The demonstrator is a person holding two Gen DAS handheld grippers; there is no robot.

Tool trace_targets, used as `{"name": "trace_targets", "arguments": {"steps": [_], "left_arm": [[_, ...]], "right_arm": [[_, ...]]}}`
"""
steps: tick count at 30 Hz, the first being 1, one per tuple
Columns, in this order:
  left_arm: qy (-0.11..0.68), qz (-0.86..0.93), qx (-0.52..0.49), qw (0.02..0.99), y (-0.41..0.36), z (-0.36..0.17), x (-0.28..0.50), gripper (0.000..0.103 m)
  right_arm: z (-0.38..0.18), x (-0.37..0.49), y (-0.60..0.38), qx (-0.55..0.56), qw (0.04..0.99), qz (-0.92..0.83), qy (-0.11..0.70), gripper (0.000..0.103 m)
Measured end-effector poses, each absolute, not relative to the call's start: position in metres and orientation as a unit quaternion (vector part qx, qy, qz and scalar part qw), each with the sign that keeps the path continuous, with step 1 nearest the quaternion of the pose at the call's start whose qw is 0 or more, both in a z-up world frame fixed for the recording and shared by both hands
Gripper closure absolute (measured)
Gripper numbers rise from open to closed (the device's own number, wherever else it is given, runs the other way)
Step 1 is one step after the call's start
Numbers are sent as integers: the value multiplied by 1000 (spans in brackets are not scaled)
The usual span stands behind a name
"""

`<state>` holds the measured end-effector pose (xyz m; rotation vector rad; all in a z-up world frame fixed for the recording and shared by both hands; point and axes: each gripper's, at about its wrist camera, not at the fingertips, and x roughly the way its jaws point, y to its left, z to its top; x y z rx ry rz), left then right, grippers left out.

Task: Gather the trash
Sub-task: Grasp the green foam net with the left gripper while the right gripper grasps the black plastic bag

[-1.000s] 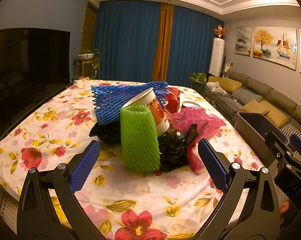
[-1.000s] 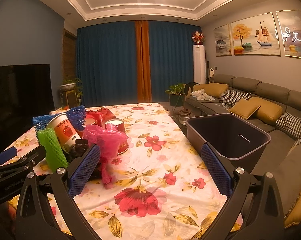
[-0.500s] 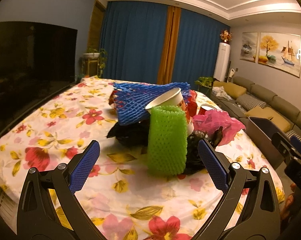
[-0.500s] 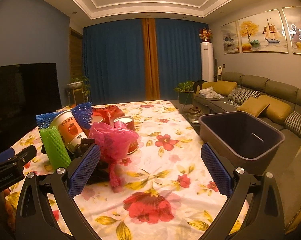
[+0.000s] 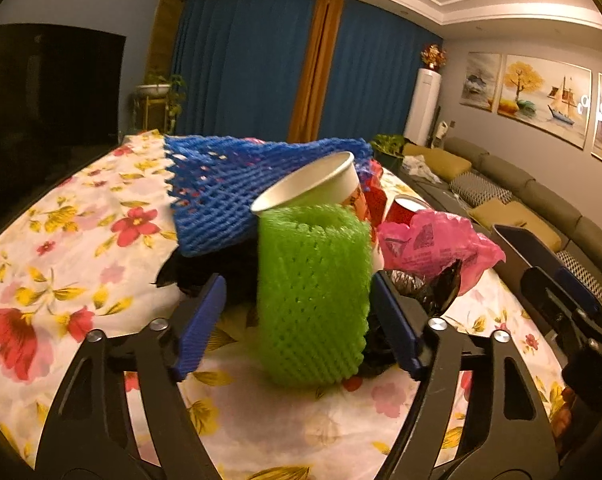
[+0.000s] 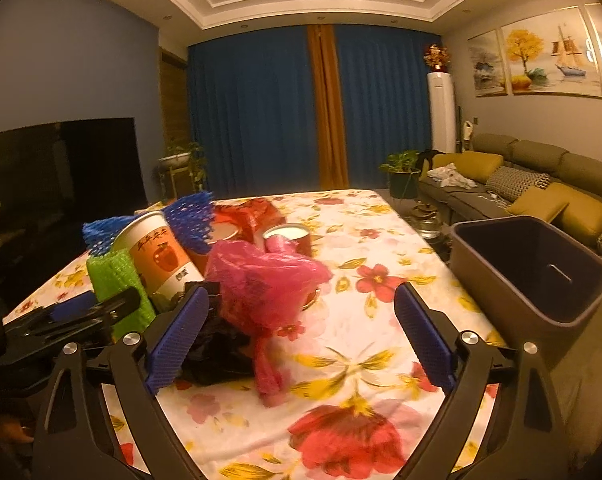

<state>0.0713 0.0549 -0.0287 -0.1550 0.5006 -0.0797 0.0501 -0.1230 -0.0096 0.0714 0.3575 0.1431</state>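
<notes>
Green foam net sleeve [image 5: 315,296] upright between closing left tool [image 5: 299,324] pads, untouched

1. My right gripper [image 6: 301,334] hangs over the flower-patterned bench [image 6: 365,240]; its jaws have just been closing a little and stand wide, with only the trailing end of the crumpled pink plastic bag [image 6: 261,280] between them, untouched.
2. Left of the pink bag a white paper cup with an apple print [image 6: 161,258] leans against a green foam net sleeve [image 6: 115,280] and a blue foam net [image 6: 189,218].
3. Crumpled black plastic [image 6: 213,354] lies under the pink bag.
4. My left gripper [image 6: 97,308] reaches in at the green sleeve.
5. A dark grey plastic bin [image 6: 529,272] stands at the bench's right edge.
</notes>
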Motion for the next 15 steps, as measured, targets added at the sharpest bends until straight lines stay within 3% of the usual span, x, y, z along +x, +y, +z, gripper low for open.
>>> {"name": "trace_targets", "arguments": {"steps": [6, 9, 15], "left_arm": [[244, -59, -86, 964, 58, -31, 71, 64], [238, -63, -96, 964, 63, -31, 66, 84], [216, -51, -118, 968, 78, -23, 46, 88]], "right_arm": [[-18, 57, -112, 30, 976, 99, 192, 24], [-22, 57, -103, 27, 973, 114, 197, 30], [-27, 60, -82, 10, 969, 144, 203, 39]]}}
